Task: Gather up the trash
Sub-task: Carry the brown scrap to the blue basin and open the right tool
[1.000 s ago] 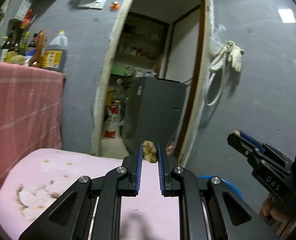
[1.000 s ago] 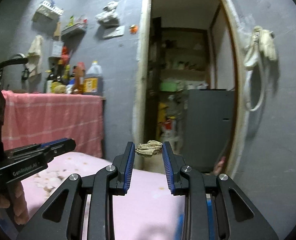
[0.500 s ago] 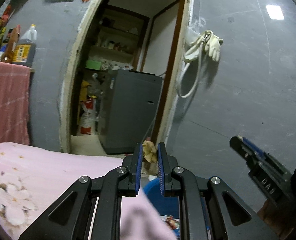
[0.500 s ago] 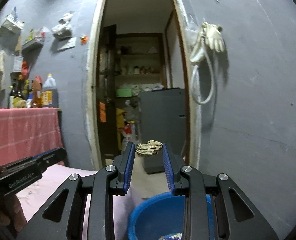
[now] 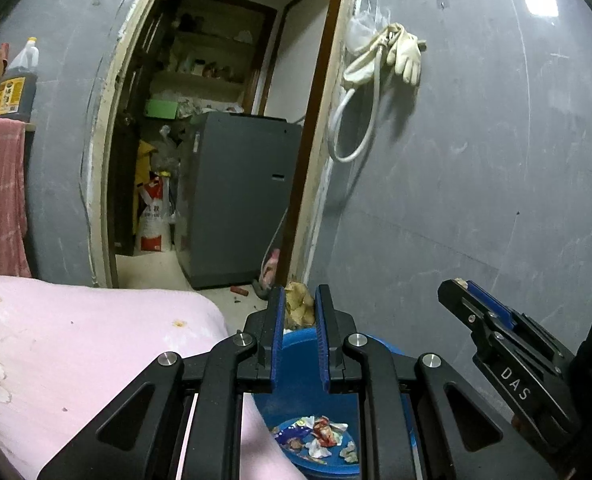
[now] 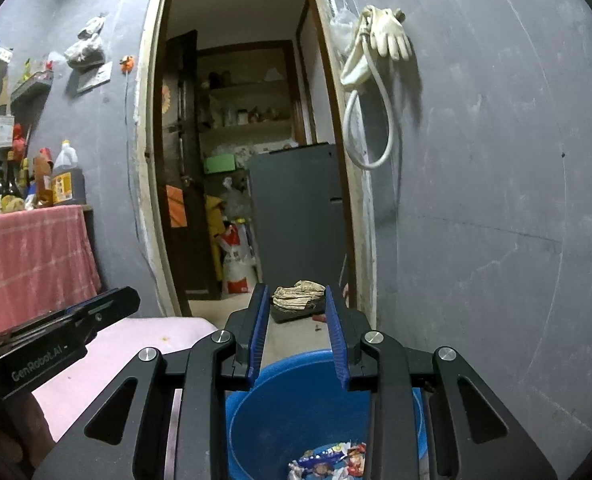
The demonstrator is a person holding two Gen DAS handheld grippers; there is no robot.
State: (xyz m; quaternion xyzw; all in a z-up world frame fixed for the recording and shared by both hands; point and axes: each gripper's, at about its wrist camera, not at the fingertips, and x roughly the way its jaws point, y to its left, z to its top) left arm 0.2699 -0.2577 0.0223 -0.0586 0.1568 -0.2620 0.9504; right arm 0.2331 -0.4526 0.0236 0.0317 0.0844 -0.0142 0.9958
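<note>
I'm holding a tan scrap in left jaws, crumpled wad in right; centring both over blue bucket low in frame before letting go

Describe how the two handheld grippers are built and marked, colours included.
Both are matte black with angular linkage arms, triangular cut-outs and silver pivot bolts. The left gripper and right gripper carry black fingers lined with ribbed blue pads. White lettering runs along the bodies: "GenRobot.AI" on the left, "DAS" on the right. No cables show.
</note>
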